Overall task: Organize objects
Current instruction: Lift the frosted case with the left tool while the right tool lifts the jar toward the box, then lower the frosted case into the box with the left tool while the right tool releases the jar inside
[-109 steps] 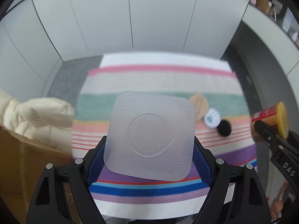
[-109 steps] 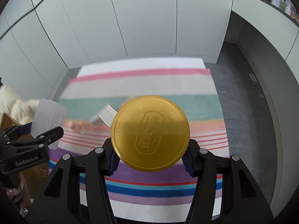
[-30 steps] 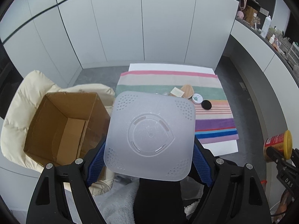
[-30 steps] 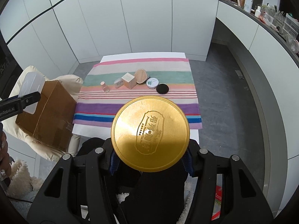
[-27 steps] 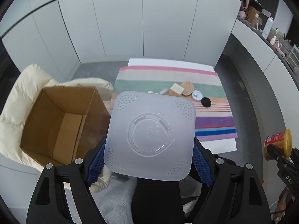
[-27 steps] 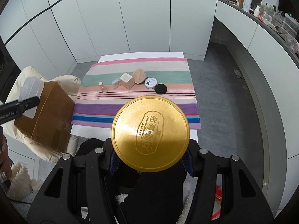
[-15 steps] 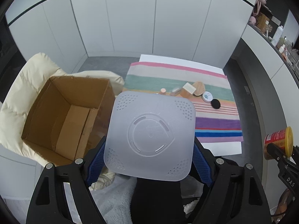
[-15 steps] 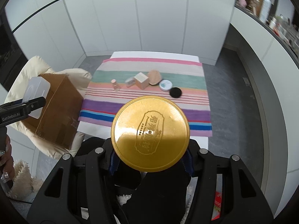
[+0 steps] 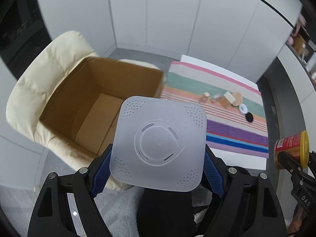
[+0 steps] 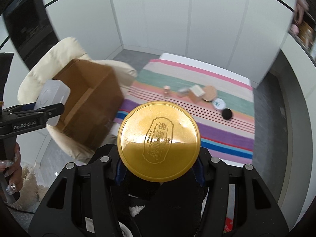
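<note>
Frosted plastic container (image 9: 159, 150) is clamped in the left claw (image 9: 156, 167), hanging over the near edge of the open cardboard box (image 9: 94, 100), likely for dropping in. Right claw (image 10: 159, 165) grips the gold-lidded jar (image 10: 159, 141) right of the box, probably next; small items remain on the striped table (image 9: 233, 126) beyond.

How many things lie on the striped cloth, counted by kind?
Pink bottle: 1
Small jar, blurred: 1
Tan box: 1
Round flat pieces: 3 (tan pad, white tin, black disc)
Total on the striped cloth: 6
</note>
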`<move>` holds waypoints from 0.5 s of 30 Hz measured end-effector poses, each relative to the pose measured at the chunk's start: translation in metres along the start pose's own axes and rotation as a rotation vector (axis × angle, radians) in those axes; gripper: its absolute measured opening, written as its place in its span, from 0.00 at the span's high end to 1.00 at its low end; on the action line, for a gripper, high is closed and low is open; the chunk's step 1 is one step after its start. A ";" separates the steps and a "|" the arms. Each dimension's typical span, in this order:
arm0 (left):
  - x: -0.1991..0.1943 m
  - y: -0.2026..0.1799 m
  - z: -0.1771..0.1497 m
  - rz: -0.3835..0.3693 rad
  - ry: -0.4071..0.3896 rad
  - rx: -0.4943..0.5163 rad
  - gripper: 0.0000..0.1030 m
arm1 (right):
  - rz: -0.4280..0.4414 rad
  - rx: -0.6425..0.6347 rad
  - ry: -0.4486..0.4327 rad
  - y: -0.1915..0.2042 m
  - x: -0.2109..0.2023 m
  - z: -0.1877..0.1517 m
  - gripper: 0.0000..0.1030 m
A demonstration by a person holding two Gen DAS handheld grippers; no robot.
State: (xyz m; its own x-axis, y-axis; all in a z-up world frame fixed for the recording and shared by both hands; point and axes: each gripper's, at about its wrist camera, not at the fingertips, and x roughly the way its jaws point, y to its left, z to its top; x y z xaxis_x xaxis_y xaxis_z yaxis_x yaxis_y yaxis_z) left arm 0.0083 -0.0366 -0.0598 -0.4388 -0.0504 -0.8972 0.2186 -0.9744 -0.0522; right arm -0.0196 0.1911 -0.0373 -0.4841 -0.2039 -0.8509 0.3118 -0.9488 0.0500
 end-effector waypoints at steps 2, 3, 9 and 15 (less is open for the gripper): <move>-0.002 0.014 -0.005 0.020 -0.003 -0.022 0.19 | 0.021 -0.037 0.000 0.018 0.004 0.006 0.45; -0.003 0.023 -0.007 0.030 -0.004 -0.036 0.19 | 0.033 -0.056 0.001 0.027 0.006 0.009 0.45; -0.011 0.075 -0.016 0.084 -0.015 -0.129 0.19 | 0.117 -0.182 0.015 0.090 0.020 0.024 0.45; -0.007 0.113 -0.018 0.110 -0.006 -0.200 0.18 | 0.168 -0.301 0.033 0.142 0.036 0.035 0.45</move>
State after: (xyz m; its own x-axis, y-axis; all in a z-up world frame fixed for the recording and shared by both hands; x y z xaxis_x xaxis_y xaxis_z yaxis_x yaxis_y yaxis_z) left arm 0.0515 -0.1421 -0.0675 -0.4080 -0.1554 -0.8997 0.4336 -0.9002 -0.0412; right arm -0.0217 0.0409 -0.0421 -0.3803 -0.3391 -0.8605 0.6144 -0.7880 0.0390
